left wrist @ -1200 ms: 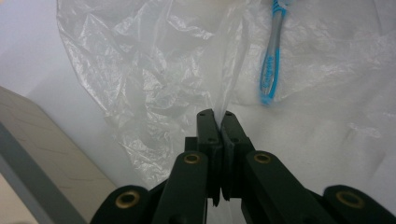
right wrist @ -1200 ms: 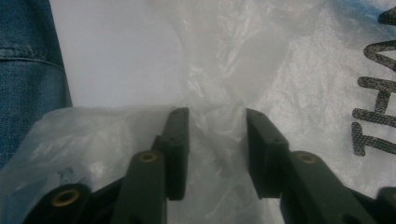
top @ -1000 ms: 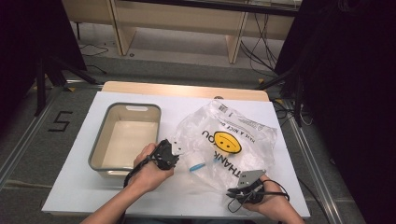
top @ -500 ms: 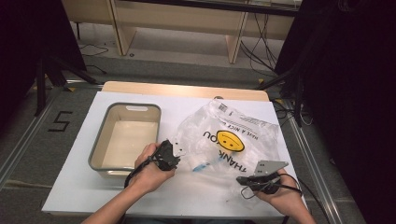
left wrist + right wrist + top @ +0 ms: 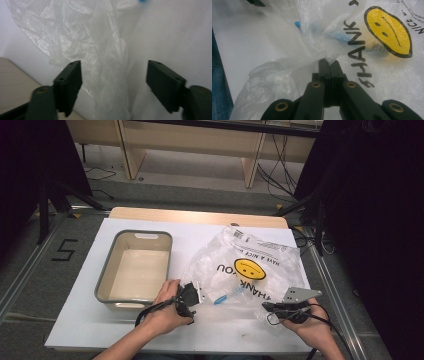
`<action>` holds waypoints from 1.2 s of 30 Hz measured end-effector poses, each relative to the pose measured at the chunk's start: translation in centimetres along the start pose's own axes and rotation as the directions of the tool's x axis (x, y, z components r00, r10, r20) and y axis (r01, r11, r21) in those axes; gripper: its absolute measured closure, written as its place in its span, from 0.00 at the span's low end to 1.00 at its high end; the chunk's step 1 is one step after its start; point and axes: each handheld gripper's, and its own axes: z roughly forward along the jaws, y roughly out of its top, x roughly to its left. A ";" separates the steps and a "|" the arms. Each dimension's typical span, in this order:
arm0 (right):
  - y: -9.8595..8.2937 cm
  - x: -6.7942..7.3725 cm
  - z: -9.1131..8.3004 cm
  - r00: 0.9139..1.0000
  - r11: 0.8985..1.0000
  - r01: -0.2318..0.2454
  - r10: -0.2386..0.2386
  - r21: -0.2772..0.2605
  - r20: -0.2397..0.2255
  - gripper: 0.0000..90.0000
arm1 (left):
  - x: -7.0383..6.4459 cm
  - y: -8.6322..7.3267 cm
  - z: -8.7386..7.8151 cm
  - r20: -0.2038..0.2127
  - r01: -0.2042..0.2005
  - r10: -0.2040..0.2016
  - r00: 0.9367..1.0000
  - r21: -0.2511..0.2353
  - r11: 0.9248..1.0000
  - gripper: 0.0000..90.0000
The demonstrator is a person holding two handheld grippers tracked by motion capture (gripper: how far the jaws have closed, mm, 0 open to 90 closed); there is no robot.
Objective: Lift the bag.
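Observation:
A clear plastic bag [image 5: 250, 265] printed with a yellow smiley face lies crumpled on the white table. A blue object [image 5: 220, 298] pokes out of its near opening. In the right gripper view the blue object [image 5: 297, 23] lies partly under the film. My right gripper [image 5: 328, 61] is shut on a fold of the bag [image 5: 287, 75] at its near edge; in the high view this right gripper [image 5: 267, 305] is at the bag's near right corner. My left gripper [image 5: 113, 83] is open, with loose bag film [image 5: 82, 37] between its jaws. In the high view the left gripper [image 5: 194, 295] sits at the bag's near left edge.
A grey rectangular bin [image 5: 105, 285] with a pale, bare bottom stands left of the bag, right beside my left hand. The white table top [image 5: 90, 330] ends near the forearms. Beyond the table are wooden furniture and cables on the floor.
My right gripper has moved right and a little away from the table's near edge, drawing the bag's edge with it. The left hand has stayed put.

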 end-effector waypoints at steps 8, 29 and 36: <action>0.0 0.0 -0.4 1.000 1.000 0.001 -0.001 -0.004 -0.002 1.00 | 0.5 -0.1 1.7 0.020 0.106 -0.106 0.994 0.014 0.994 0.35; -0.5 -0.6 -1.0 1.000 1.000 -0.004 0.004 -0.009 0.000 1.00 | 2.4 -0.9 2.3 0.208 0.451 -0.456 0.865 0.075 0.889 0.76; -0.4 -0.4 -0.9 1.000 1.000 0.005 -0.005 -0.010 -0.008 1.00 | 2.7 -1.0 2.4 0.202 0.458 -0.463 0.863 0.074 0.886 0.91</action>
